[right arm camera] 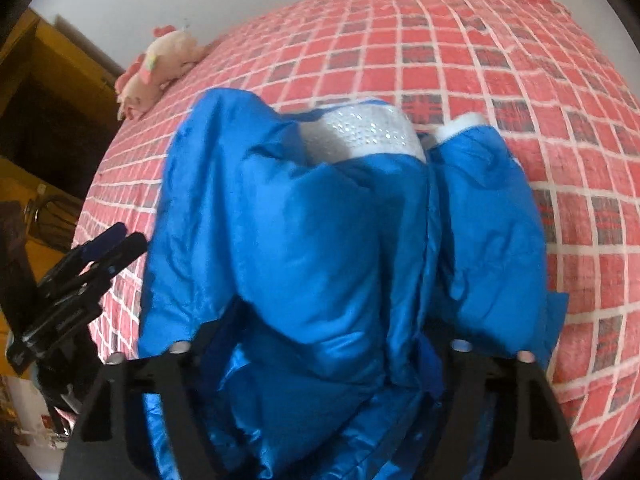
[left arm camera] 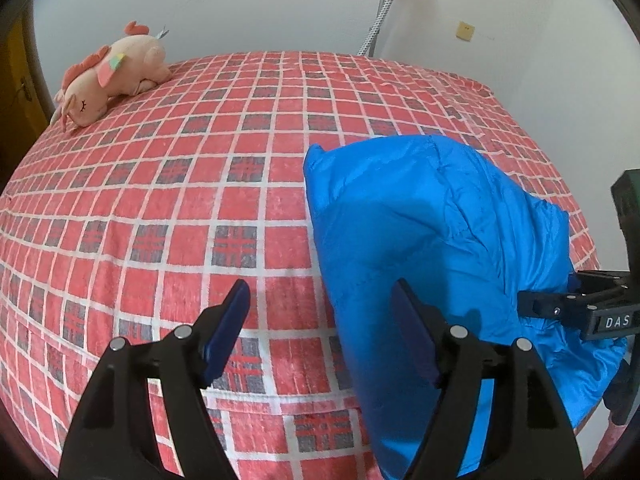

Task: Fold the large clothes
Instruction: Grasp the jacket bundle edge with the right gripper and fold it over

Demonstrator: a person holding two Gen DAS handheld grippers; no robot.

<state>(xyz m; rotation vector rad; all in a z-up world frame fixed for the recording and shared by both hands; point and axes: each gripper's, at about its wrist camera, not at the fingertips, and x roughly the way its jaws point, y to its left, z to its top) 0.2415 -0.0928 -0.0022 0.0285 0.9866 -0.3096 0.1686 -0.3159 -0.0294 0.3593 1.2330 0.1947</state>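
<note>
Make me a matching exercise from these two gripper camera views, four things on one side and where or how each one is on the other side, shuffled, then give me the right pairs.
Things:
1. plush toy
2. blue jacket
3. left gripper
4. right gripper

States:
A. open, holding nothing, above the bedspread
B. bunched at the near edge of the bed, white lining showing
C. lying at the far corner of the bed
D. fingers buried in blue fabric

Pairs: 1-C, 2-B, 3-A, 4-D
</note>
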